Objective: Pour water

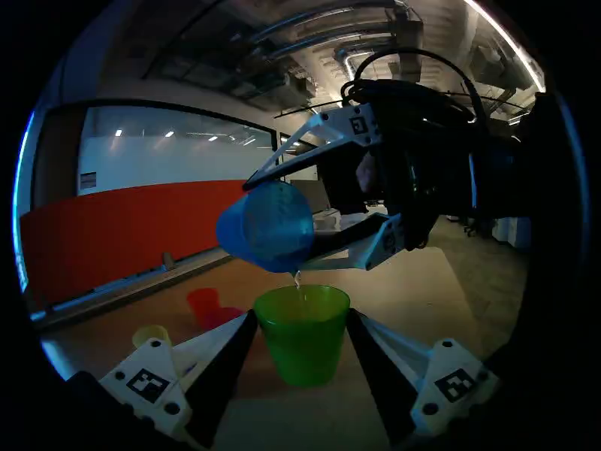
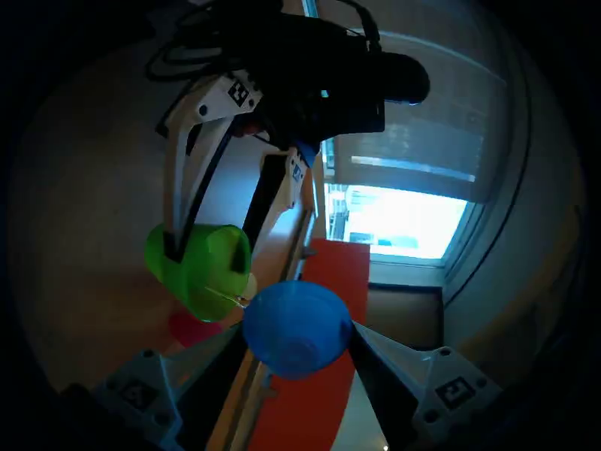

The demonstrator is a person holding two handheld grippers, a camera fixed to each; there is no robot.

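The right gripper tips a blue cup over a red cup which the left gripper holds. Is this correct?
Not quite: red is wrong. The right gripper tips a blue cup over a green cup which the left gripper holds, as the left gripper view shows.

We are on an open-plan office or lab floor, not in a home. Overhead we see an unfinished ceiling with exposed ducts and pipes and a long strip light running across it. Along one side stands a wide glazed partition wall with small ceiling lights showing in it, and below it a long red panel. Farther back we make out what look like office chairs, too small to be sure. The work surface is a pale wooden table. In the right gripper view, a large window with a partly lowered blind lets in daylight.
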